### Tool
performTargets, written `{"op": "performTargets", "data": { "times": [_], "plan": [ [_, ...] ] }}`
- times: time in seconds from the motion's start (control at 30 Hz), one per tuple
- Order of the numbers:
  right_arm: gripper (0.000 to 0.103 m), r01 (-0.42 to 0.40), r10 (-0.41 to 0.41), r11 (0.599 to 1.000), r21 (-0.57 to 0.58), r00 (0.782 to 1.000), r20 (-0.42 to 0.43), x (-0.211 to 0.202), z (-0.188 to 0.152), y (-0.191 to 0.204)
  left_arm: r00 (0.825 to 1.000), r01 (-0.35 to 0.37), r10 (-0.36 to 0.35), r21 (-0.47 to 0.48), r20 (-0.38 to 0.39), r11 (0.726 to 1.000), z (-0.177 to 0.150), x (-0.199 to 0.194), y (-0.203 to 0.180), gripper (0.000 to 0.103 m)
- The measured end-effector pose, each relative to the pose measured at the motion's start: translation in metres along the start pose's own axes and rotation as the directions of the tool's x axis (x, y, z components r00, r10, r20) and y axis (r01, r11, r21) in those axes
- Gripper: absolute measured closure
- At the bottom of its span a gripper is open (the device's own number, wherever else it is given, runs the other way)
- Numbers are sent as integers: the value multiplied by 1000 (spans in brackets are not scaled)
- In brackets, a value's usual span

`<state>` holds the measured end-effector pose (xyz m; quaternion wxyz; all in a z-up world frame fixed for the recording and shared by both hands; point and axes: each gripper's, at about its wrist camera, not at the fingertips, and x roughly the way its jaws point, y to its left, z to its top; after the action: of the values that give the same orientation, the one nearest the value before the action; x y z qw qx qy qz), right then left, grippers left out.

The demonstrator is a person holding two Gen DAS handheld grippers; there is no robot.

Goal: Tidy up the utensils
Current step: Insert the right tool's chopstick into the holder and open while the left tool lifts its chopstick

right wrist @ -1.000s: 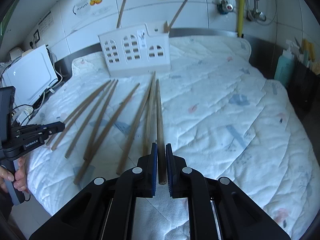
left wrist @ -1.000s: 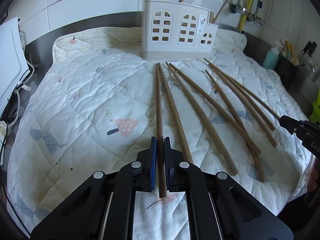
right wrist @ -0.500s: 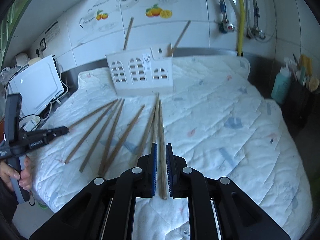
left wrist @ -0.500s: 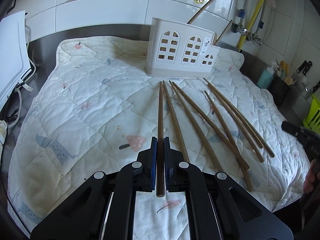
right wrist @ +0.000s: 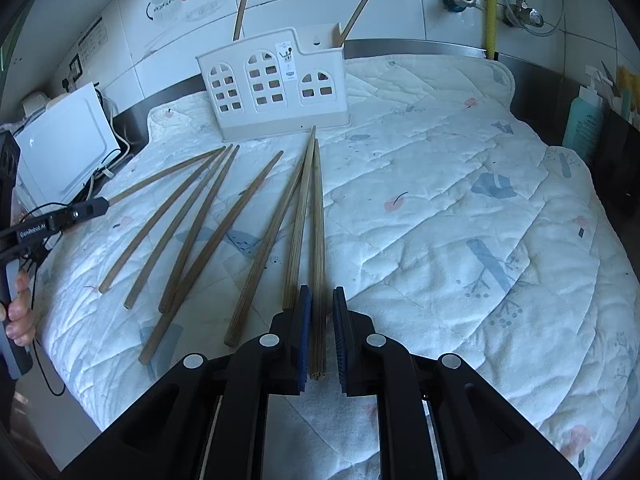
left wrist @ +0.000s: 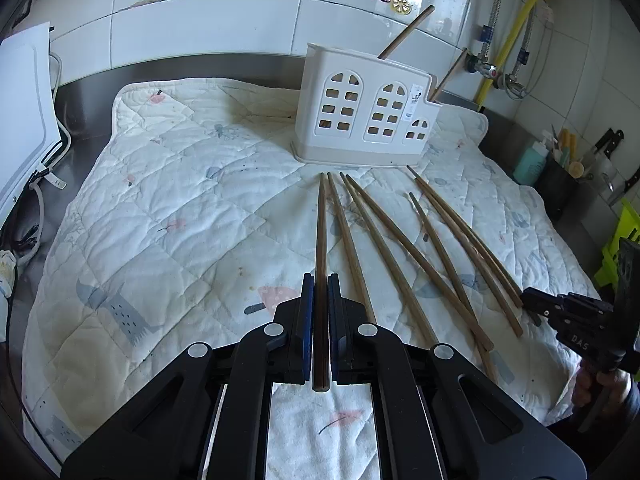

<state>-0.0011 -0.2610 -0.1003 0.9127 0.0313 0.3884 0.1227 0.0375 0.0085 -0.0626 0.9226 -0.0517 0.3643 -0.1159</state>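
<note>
Covering most of the steel counter [left wrist: 86,92] was a white quilted mat [left wrist: 192,208] with small prints, backed by a white tiled wall [left wrist: 208,20] carrying fruit stickers. A white appliance [right wrist: 64,148] sat at the left end; a teal bottle [right wrist: 582,120] and a dark holder with knives stood at the right end; a yellow pipe [left wrist: 516,28] ran down the wall.

White utensil caddy [left wrist: 366,114] with arched cutouts stood upright at the mat's far side; two chopsticks leaned out of it, one [right wrist: 242,6] from the taller section, one [right wrist: 360,4] from the low end section.

Loose chopsticks [right wrist: 188,224] lay flat on the mat in a fan, long axes running from near edge toward the caddy, tips converging near its base.

Left gripper [left wrist: 320,328] fingers were clamped on one chopstick [left wrist: 321,248], which pointed straight at the caddy, its butt end sticking back past the pads.

Right gripper [right wrist: 322,336] fingers stood narrow but parted around the rightmost chopstick [right wrist: 318,232]: visible gap on the right pad, so not clamped. That stick also pointed at the caddy, lying just beside its neighbour.
</note>
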Motion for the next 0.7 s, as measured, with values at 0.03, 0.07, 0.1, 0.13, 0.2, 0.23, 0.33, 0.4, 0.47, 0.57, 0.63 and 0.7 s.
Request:
{"op": "performTargets", "data": {
  "times": [0.03, 0.07, 0.1, 0.13, 0.2, 0.23, 0.33, 0.4, 0.47, 0.57, 0.63, 0.7],
  "plan": [
    [91, -1, 1, 1000, 0, 1000, 2, 0, -1, 1, 1000, -1, 1, 0, 1, 1000, 1, 0, 0, 98],
    [90, -1, 1, 1000, 1, 1000, 1, 0, -1, 2, 1000, -1, 1, -1, 2, 1000, 1, 0, 0, 98],
    [90, 3, -3, 1000, 3, 1000, 5, 0, -2, 2, 1000, 0, 0, -2, 2, 1000, 1, 0, 1, 98],
    [90, 6, -6, 1000, 7, 1000, 10, 1, -2, 2, 1000, 1, -1, -2, 3, 1000, 2, 0, 1, 98],
    [91, 18, -18, 1000, -7, 1000, 16, 2, -3, 4, 1000, 2, -2, -4, 4, 1000, 3, 1, 2, 98],
    [92, 29, -29, 999, -17, 999, 18, 2, -4, 5, 1000, 5, -5, -6, 4, 1000, 4, 1, 3, 98],
    [95, 56, -55, 998, -41, 998, 29, -1, -3, 9, 1000, 6, -6, -7, 11, 1000, 6, 0, 3, 98],
    [95, 59, -57, 997, -45, 997, 48, -8, 1, 11, 1000, 8, -7, -4, 20, 1000, 9, -3, 4, 98],
    [95, 65, -61, 996, -53, 995, 83, -19, 8, 13, 999, 8, -8, 0, 32, 1000, 13, -7, 4, 98],
    [95, 79, -67, 994, -75, 986, 154, -43, 22, 18, 999, 11, -11, 3, 51, 1000, 18, -12, 6, 98],
    [96, 80, -63, 994, -80, 979, 196, -57, 32, 19, 998, 9, -9, 9, 62, 1000, 22, -14, 5, 98],
    [96, 70, -49, 994, -85, 973, 225, -68, 45, 20, 997, 14, -15, 12, 77, 1000, 26, -16, 5, 98]
  ]
}}
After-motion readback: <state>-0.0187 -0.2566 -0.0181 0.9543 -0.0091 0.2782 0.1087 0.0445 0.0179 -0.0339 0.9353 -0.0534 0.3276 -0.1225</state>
